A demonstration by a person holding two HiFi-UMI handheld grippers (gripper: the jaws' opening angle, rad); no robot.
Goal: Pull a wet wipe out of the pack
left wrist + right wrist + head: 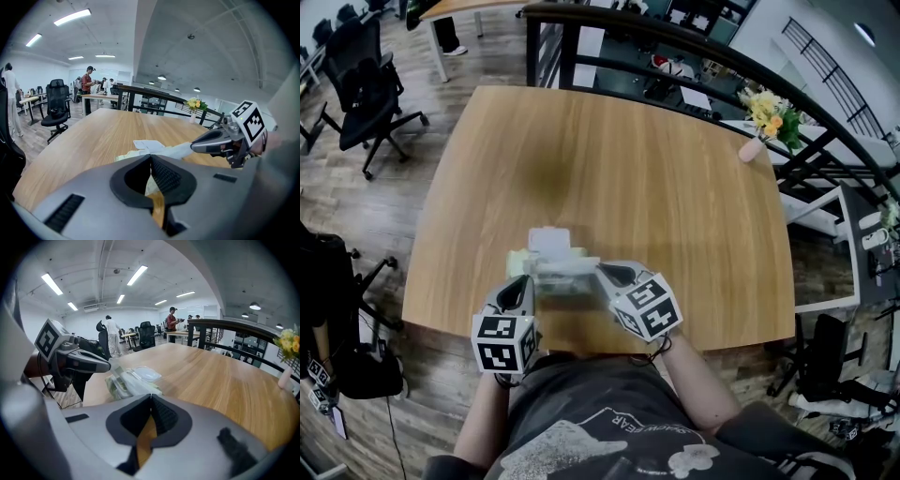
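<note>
From above, the wet wipe pack (553, 272) lies by the front edge of the tabletop (628, 169), between the left hand-held gripper (528, 281) and the right hand-held gripper (602, 272), each pressed together at one of its ends. The right gripper view shows its lid (144, 375) flipped open most plainly. An office chair (370, 84) stands on the wood floor.

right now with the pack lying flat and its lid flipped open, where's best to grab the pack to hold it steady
By one short end, coming in low from the side. The pack lies flat with its open lid on top, so a side grip leaves the opening free. The left claw and right claw look shut on opposite ends.
</note>
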